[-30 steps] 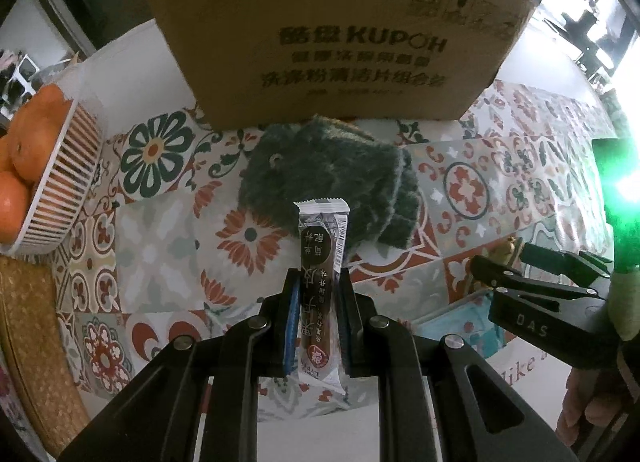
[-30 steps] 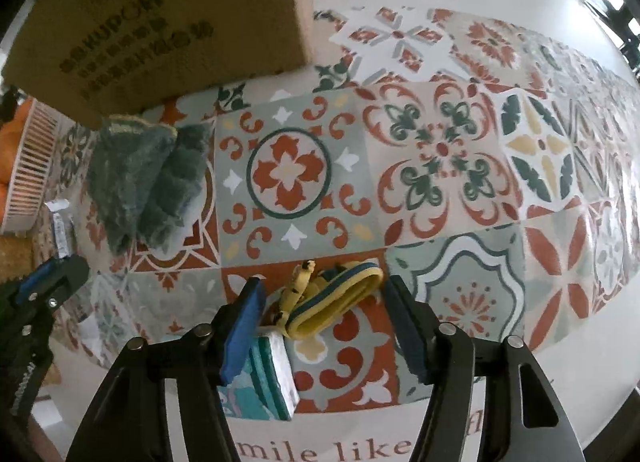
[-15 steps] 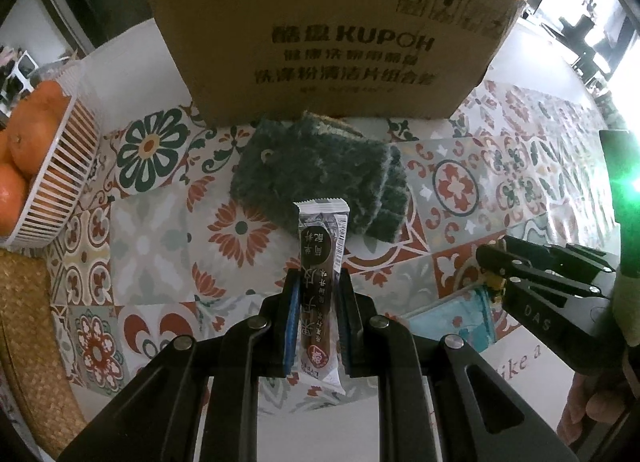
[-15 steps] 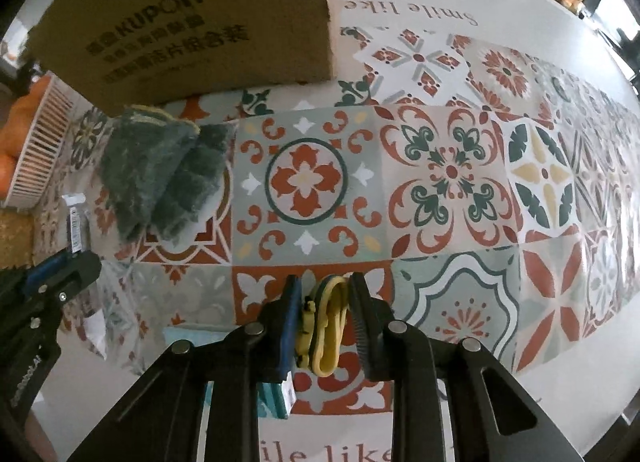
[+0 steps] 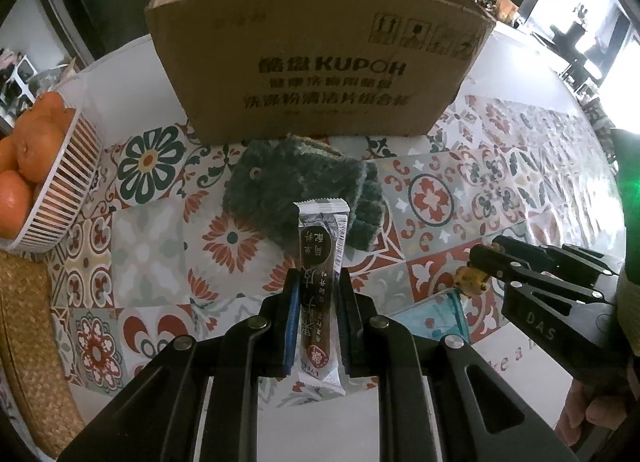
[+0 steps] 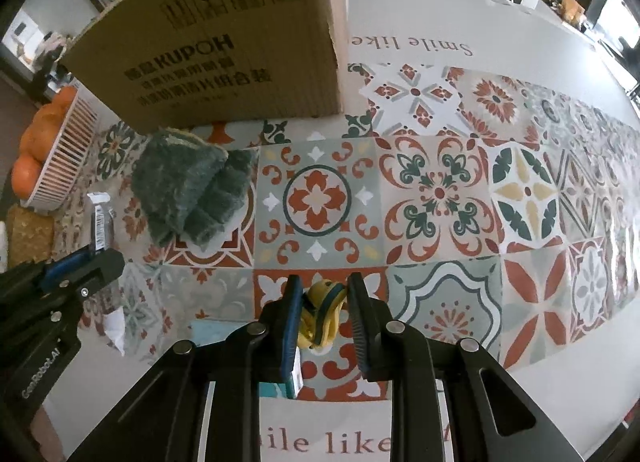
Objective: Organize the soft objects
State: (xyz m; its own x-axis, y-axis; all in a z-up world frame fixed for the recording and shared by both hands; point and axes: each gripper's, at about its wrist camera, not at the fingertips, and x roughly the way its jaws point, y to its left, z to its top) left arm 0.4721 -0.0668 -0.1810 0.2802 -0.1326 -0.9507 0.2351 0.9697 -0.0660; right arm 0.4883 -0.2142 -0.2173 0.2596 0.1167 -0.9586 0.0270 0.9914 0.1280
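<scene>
A: State of the left hand-held gripper?
B: Closed on a snack bar wrapper, held above the table.
A: And the right hand-held gripper?
B: Closed on a yellow strap, near the front table edge. Dark green gloves lie before the cardboard box.

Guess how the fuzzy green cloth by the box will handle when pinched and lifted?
The fuzzy green cloth is probably floppy: it lies folded in slumped layers, so it would likely drape from a pinch. Its thick pile suggests it compresses easily and grips well. It looks light and unlikely to roll.
</scene>
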